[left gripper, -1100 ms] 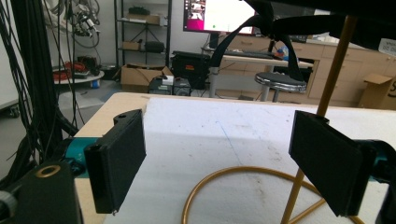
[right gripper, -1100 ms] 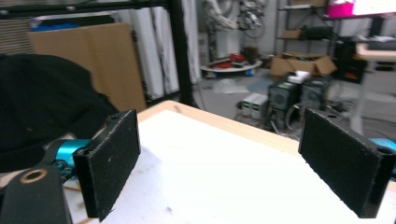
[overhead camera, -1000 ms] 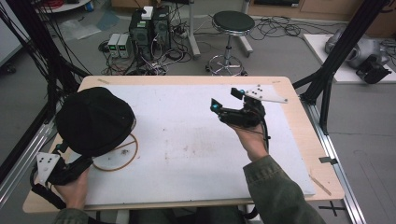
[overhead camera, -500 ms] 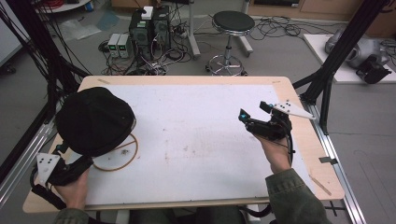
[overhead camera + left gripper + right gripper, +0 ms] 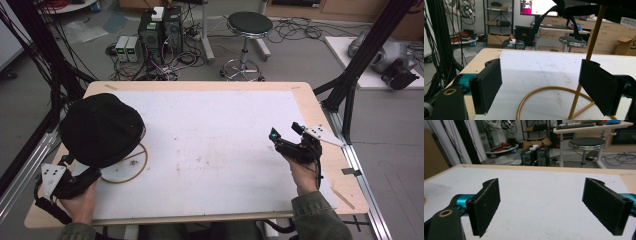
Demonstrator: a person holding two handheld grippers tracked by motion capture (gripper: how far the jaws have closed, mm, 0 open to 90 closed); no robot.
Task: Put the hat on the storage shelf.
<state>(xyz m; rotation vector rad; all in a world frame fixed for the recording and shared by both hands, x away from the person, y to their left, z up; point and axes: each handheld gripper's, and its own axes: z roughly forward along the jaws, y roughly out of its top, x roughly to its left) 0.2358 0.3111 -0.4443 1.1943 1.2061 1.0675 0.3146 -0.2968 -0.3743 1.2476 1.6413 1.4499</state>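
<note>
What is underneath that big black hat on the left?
A thin gold wire stand: its upright rod rises into the black hat from a ring base on the white tabletop. The stand's top is covered.

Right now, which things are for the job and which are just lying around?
For the job:
- black hat
- gold wire stand under it
- left tongs, open beside the stand's rod
- right tongs, open, holding nothing

Just lying around:
- stool
- computer boxes on the floor

The left gripper [image 5: 75, 172] sits low at the near left, held in the left hand [image 5: 80, 202], its jaws standing wide apart. The right gripper [image 5: 287, 134] hovers at the right, gripped by the right hand [image 5: 302, 172], jaws likewise spread wide with nothing between them.
</note>
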